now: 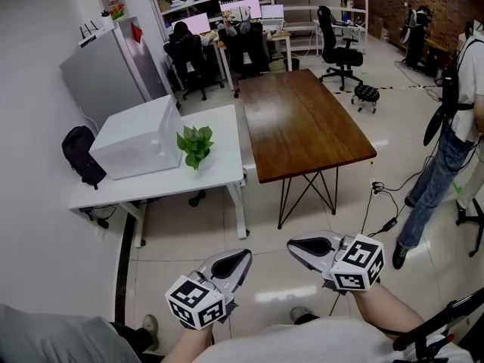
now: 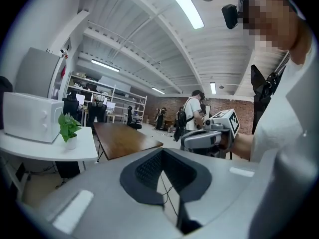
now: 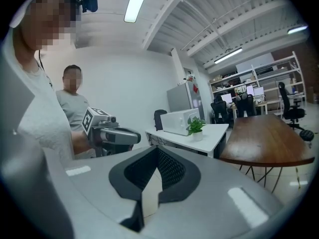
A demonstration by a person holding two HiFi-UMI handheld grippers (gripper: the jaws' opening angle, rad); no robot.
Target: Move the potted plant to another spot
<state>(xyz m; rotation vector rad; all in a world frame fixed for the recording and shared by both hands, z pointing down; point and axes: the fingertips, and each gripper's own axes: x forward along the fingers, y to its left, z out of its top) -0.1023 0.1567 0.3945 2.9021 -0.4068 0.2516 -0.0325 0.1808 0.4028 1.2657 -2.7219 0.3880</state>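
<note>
Left claw (image 1: 243,255) and right claw (image 1: 293,245) are both pinched together on nothing. Makes sense I guess, since the potted plant (image 1: 195,147) sits well out of reach on the white bench (image 1: 223,174), just beside the microwave (image 1: 140,136).

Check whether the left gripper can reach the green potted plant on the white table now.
Probably not yet: the left gripper hangs well short of the green potted plant, with open floor between. Nothing blocks the near edge of the white table.

approach: open floor (image 1: 302,237) before white worktop (image 1: 223,171) | left of potted plant (image 1: 195,146): microwave (image 1: 140,136) close by | right: bare worktop, then wooden table (image 1: 302,123) just beside its edge
</note>
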